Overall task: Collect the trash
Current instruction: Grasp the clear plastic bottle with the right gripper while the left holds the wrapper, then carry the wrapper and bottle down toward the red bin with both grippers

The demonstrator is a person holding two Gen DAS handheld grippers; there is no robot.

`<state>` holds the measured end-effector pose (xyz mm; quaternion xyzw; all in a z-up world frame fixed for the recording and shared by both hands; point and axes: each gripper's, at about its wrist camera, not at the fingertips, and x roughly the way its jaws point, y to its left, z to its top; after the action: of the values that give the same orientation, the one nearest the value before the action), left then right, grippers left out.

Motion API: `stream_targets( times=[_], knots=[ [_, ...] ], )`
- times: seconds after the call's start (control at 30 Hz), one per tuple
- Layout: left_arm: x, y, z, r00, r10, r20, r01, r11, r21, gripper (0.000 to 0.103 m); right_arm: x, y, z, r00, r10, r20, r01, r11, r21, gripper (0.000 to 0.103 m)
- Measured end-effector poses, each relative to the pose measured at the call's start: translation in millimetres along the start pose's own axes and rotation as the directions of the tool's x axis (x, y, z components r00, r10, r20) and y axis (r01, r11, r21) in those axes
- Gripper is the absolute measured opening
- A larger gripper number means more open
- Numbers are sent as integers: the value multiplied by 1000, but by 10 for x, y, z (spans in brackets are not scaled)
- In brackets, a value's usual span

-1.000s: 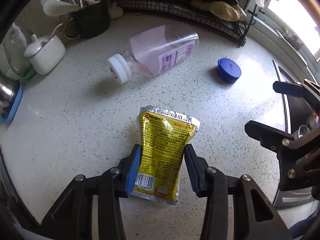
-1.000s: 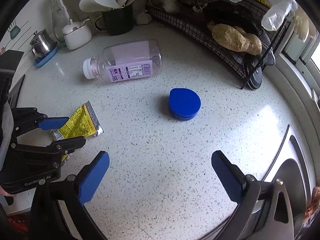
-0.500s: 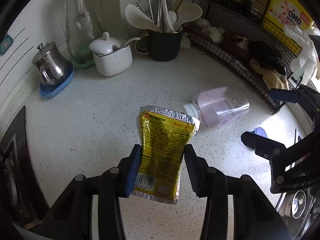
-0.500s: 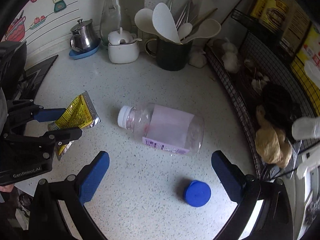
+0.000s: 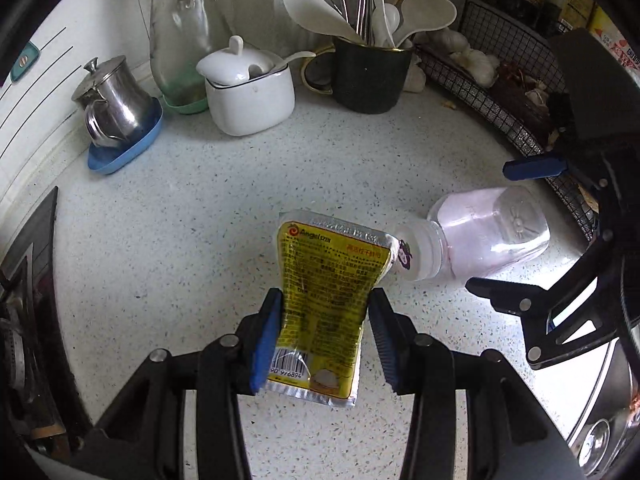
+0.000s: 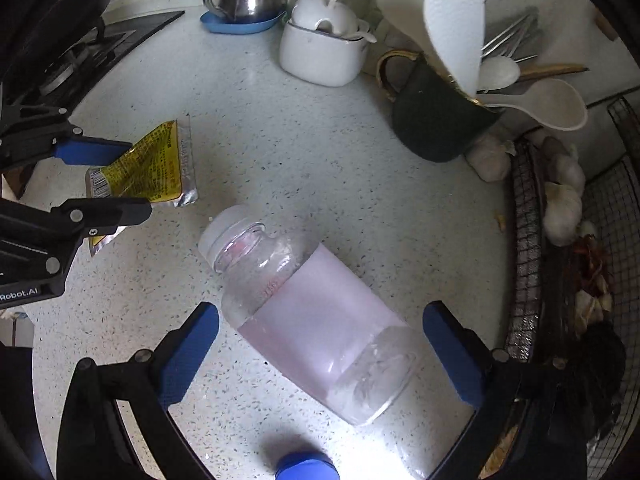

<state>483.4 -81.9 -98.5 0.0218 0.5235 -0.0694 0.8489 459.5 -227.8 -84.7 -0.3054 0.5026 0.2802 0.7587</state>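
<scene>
My left gripper [image 5: 326, 336] is shut on a yellow foil packet [image 5: 328, 292] and holds it above the speckled counter; the packet also shows in the right wrist view [image 6: 148, 168]. A clear plastic bottle [image 6: 316, 312] with a pink label and white cap lies on its side on the counter. My right gripper [image 6: 324, 356] is open, with its blue pads on either side of the bottle's body, not touching. The bottle also shows in the left wrist view [image 5: 480, 240], to the right of the packet. A blue lid [image 6: 306, 468] lies just below the bottle.
At the back stand a steel pot on a blue dish [image 5: 116, 120], a glass bottle [image 5: 180, 32], a white sugar bowl [image 5: 248, 88] and a dark mug of utensils [image 5: 372, 76]. A wire rack with garlic [image 6: 560, 208] runs along the right. A stove [image 5: 24, 300] lies left.
My left gripper has lifted the packet off the counter and tilted up toward the back wall. My right gripper has moved forward over the bottle, which now sits between its open fingers.
</scene>
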Motion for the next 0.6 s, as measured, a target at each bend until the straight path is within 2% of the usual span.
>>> stream_targets(
  times=[0.07, 0.2, 0.27, 0.3, 0.33, 0.4, 0.6],
  knots=[
    [9, 9, -12, 1000, 16, 3, -16, 1000, 10, 42, 97, 32, 11, 1000, 11, -22, -11, 999, -34, 98],
    [19, 49, -84, 1000, 30, -3, -30, 1000, 7, 42, 136, 103, -2, 999, 40, 5, -39, 998, -42, 96],
    [41, 62, -126, 999, 37, -12, -37, 999, 6, 42, 207, 167, -14, 999, 52, -9, -53, 997, -48, 93],
    [50, 65, -154, 999, 40, -17, -40, 999, 7, 42, 256, 203, -25, 998, 55, -20, -56, 997, -53, 89],
    [51, 67, -179, 999, 38, -19, -38, 999, 8, 42, 306, 254, -47, 998, 62, -34, -64, 996, -61, 80],
    [31, 86, -222, 999, 33, -20, -33, 999, 0, 42, 312, 325, -80, 995, 99, -23, -99, 995, -21, 73],
    [-118, 131, -382, 1000, 28, -5, -28, 1000, -6, 42, 194, 574, -189, 1000, 14, 24, -15, 1000, 26, 71]
  ],
)
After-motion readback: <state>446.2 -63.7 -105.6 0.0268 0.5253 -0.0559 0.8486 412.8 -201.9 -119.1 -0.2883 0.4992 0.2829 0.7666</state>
